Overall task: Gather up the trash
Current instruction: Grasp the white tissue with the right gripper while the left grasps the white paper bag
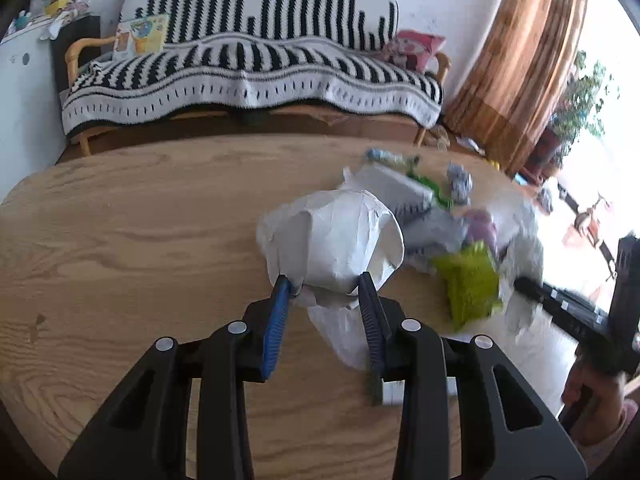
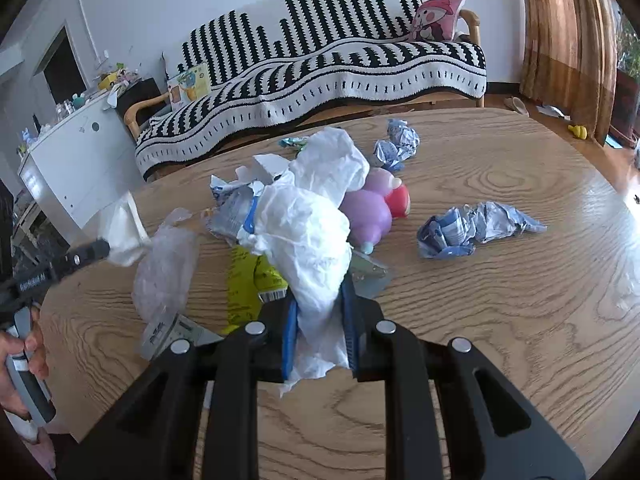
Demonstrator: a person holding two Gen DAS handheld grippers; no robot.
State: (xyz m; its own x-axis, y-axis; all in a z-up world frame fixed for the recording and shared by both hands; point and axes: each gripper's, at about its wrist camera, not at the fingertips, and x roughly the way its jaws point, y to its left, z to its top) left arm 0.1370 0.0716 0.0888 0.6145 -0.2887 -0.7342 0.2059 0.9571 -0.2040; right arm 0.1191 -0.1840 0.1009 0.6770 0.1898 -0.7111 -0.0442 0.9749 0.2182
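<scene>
Room: a living room is seen, with a sofa [image 2: 320, 60] under a black-and-white striped throw behind a wooden tabletop [image 2: 500, 280], brown curtains [image 1: 520, 72] by a bright window, and a white cabinet [image 2: 76, 160] at the left in the right wrist view.
Left claw [image 1: 324, 286]: clenched on a crumpled white paper bag [image 1: 336, 240]; the bag's lower end is pinched between the blue pads, and its body bulges out just beyond the fingertips, raised off the wood.
Right claw [image 2: 320, 300]: clenched on a wad of white tissue paper [image 2: 308, 232]; the wad runs between the 2 fingers and swells out ahead of them, over the trash pile.
Trash pile: a yellow-green wrapper [image 2: 244, 288], a clear plastic bag [image 2: 164, 268], a purple and red toy [image 2: 376, 208] and grey-blue wrappers are gathered mid-tabletop, just ahead of both claws.
Loose pieces: 2 crumpled blue-and-white wrappers lie apart from the pile, 1 at the right [image 2: 472, 228] and 1 nearer the far edge [image 2: 396, 144].
Edges: the far rounded edge lies close behind the pile; the near edge cannot be seen.
Open room: bare wood is shown at the left in the left wrist view and at the right in the right wrist view.
</scene>
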